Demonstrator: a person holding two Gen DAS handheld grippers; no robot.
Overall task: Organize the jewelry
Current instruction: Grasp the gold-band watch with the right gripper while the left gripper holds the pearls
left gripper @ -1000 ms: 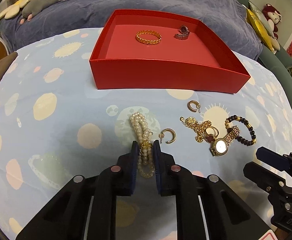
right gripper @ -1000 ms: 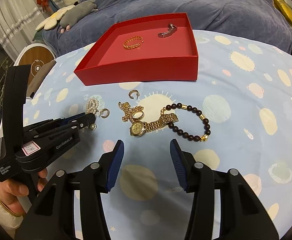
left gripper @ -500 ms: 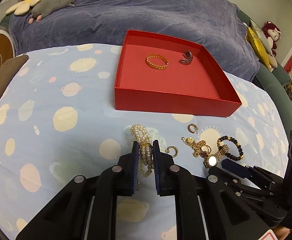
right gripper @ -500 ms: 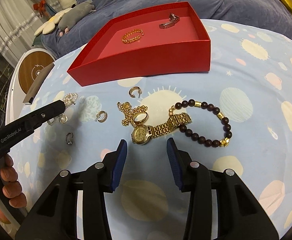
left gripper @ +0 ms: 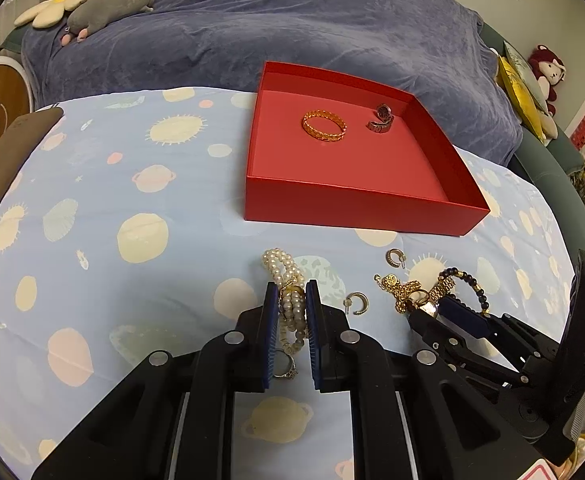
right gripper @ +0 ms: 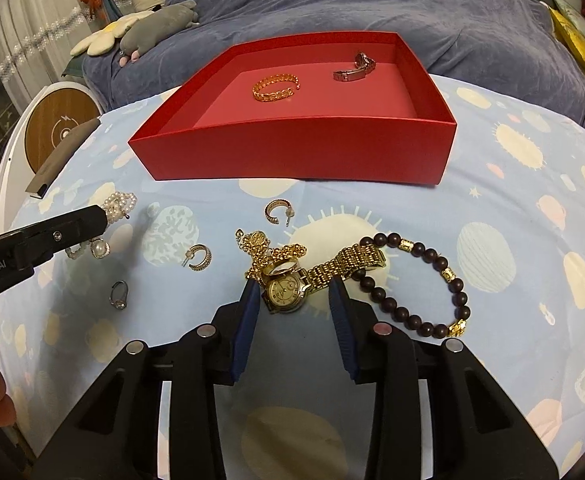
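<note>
- left gripper [left gripper: 288,292] pinches the pearl bracelet [left gripper: 292,304] between its blue pads; beads stick out past the tips and dangle below them.
- right gripper [right gripper: 294,294] has its jaws closing around the gold watch [right gripper: 284,294]; the watch face lies between the tips, and the pads are not yet pressing it.
- watch band runs right, touching the dark bead bracelet [right gripper: 420,284].
- gold chain [right gripper: 268,254] tangles just behind the watch.
- two hoop earrings [right gripper: 200,258] and a small ring [right gripper: 118,294] lie on the cloth [right gripper: 492,208] between the grippers.
- red box [right gripper: 292,148] sits beyond, holding a gold bangle [right gripper: 274,86] and a silver watch [right gripper: 354,68].
</note>
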